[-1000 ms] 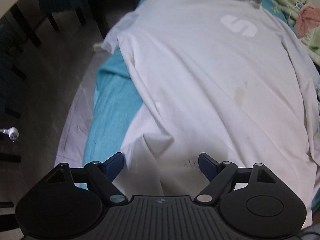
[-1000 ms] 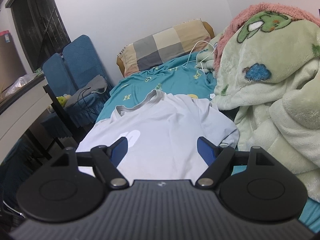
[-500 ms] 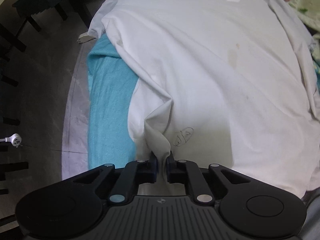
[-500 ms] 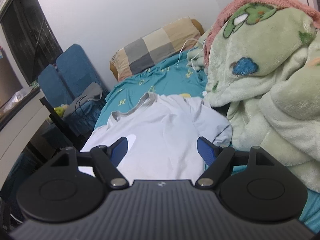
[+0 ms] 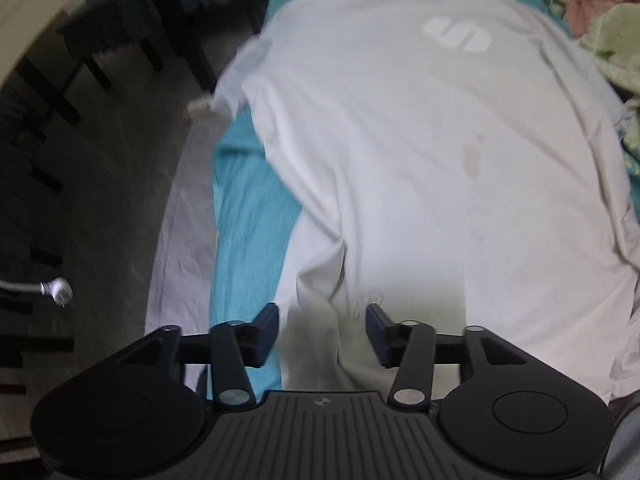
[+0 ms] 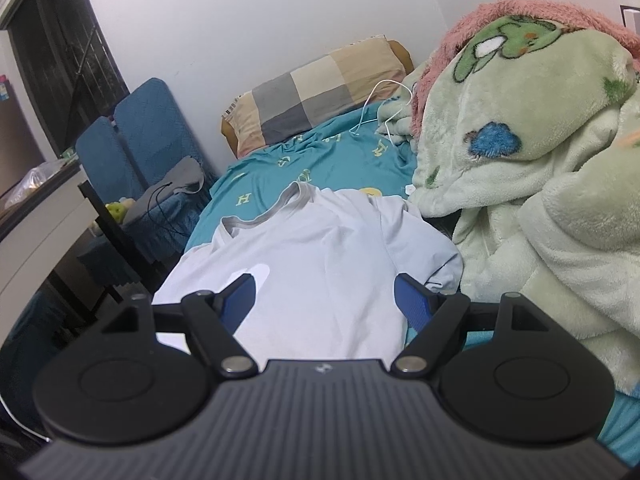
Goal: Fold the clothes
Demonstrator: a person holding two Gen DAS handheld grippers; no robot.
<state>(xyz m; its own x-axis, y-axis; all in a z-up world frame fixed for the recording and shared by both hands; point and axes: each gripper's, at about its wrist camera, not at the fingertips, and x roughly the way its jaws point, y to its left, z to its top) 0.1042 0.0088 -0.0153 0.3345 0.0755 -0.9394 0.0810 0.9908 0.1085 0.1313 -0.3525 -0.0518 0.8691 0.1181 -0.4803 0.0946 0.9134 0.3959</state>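
Observation:
A white T-shirt (image 5: 420, 152) with a pale logo lies spread face up on the teal bed sheet (image 5: 248, 224), collar at the far end. My left gripper (image 5: 322, 326) is open just above the shirt's near left hem, where the cloth makes a small ridge; the view is blurred. The shirt also shows in the right wrist view (image 6: 320, 256), with its grey collar towards the pillow. My right gripper (image 6: 324, 300) is open and empty, held above the shirt's lower part.
A fluffy green blanket (image 6: 532, 184) is heaped along the bed's right side. A checked pillow (image 6: 316, 92) and a white cable (image 6: 384, 108) lie at the head. Blue chairs (image 6: 140, 140) and a dark table stand left. Floor with a plug (image 5: 56, 290) lies left of the bed.
My left gripper, shut on a pinch of the shirt's hem half a second ago, has opened and let it go, and drawn back. The right gripper stays open, shifted slightly.

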